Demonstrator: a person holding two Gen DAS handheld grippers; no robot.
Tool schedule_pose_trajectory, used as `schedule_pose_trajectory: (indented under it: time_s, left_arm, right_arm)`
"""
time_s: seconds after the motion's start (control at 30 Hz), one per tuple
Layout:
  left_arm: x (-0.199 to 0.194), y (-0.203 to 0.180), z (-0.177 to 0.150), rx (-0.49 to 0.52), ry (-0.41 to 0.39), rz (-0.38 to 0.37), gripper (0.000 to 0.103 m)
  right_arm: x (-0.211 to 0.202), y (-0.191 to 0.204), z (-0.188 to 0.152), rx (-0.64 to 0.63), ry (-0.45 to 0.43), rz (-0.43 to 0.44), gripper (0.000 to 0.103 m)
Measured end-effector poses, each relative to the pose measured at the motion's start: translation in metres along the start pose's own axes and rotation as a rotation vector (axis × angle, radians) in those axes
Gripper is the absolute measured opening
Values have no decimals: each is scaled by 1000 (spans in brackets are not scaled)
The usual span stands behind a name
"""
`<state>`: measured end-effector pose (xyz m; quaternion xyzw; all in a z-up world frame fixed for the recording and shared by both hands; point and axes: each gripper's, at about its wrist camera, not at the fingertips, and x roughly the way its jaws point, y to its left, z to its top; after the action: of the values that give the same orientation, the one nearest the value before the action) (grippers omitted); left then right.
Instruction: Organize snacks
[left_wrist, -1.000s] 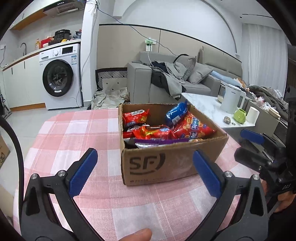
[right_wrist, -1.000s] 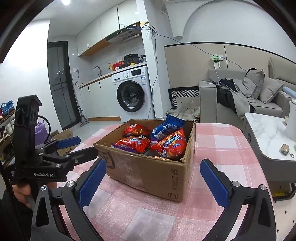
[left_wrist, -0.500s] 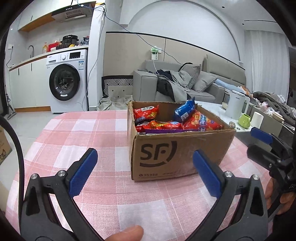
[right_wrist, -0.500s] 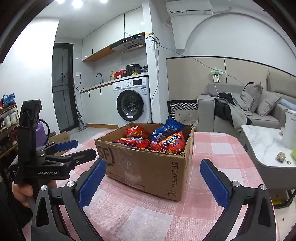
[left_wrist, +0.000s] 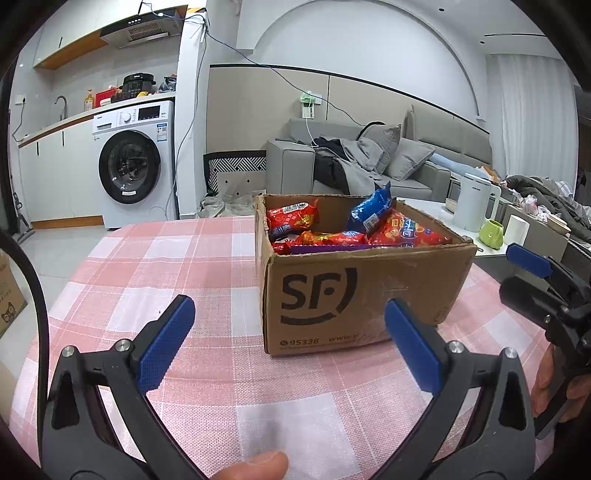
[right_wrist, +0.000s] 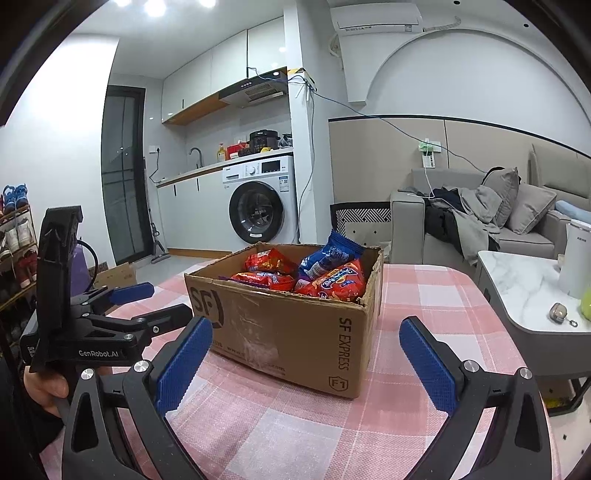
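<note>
A brown SF cardboard box (left_wrist: 354, 295) stands on the pink checked tablecloth (left_wrist: 166, 266). It holds several red snack packs (left_wrist: 293, 218) and a blue snack pack (left_wrist: 369, 214). My left gripper (left_wrist: 290, 347) is open and empty, low over the cloth in front of the box. My right gripper (right_wrist: 304, 354) is open and empty, at the box's near right corner (right_wrist: 354, 354). The left gripper also shows in the right wrist view (right_wrist: 147, 306), left of the box. The right gripper also shows at the right edge of the left wrist view (left_wrist: 535, 273).
A marble side table (right_wrist: 528, 291) stands right of the table with a white kettle (left_wrist: 474, 205), a green cup (left_wrist: 491, 233) and a paper roll (left_wrist: 516, 229). A grey sofa (left_wrist: 369, 162), a washing machine (left_wrist: 133, 170) and a shoe rack (right_wrist: 14, 236) stand beyond.
Both grippers have dropped lower and closer to the table, so the box now shows more from the side. Both stay open. The box has not moved.
</note>
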<state>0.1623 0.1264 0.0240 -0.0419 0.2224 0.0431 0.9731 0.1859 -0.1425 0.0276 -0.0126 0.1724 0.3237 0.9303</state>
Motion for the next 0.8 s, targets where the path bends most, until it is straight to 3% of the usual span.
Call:
schedule_pose_trajectory:
  time_s: [0.8]
  left_arm:
    - [-1, -1, 0, -4, 1, 2, 103]
  right_arm:
    - [0, 2, 1, -8, 1, -2, 103]
